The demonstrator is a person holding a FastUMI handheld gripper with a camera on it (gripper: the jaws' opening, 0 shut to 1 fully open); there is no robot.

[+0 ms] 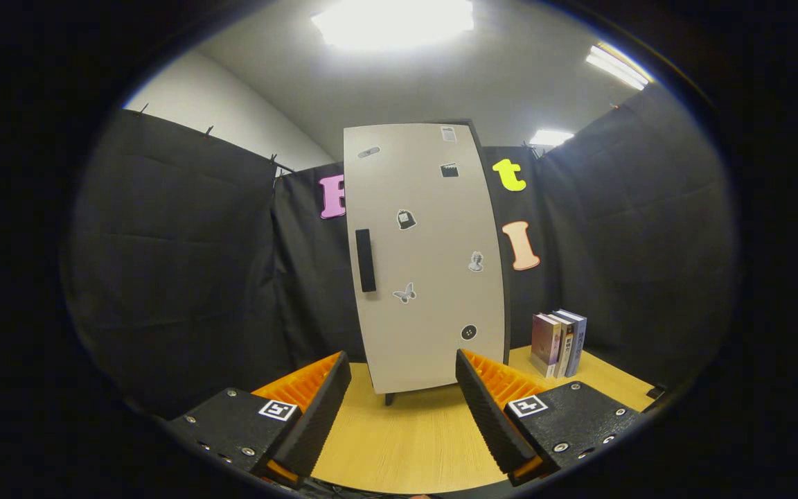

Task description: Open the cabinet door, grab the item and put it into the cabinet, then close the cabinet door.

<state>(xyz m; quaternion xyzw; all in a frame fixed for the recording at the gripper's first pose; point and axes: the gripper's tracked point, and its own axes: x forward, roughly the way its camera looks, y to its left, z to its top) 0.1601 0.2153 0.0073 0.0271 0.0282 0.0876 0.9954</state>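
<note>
Your claw (402, 388) stands open at the lower centre of the frame, its two fingers (316, 409) spread wide with nothing between them, above the wooden bench (406, 443). Beyond them, at centre frame, you see the cabinet (427, 256) with its door shut and a dark handle (365, 260) on the door's left edge. Upright books (558, 343) stand at lower right, beside the cabinet.

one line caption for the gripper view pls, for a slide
Open gripper faces the closed white cabinet door with black handle; upright books on wooden table.
</note>
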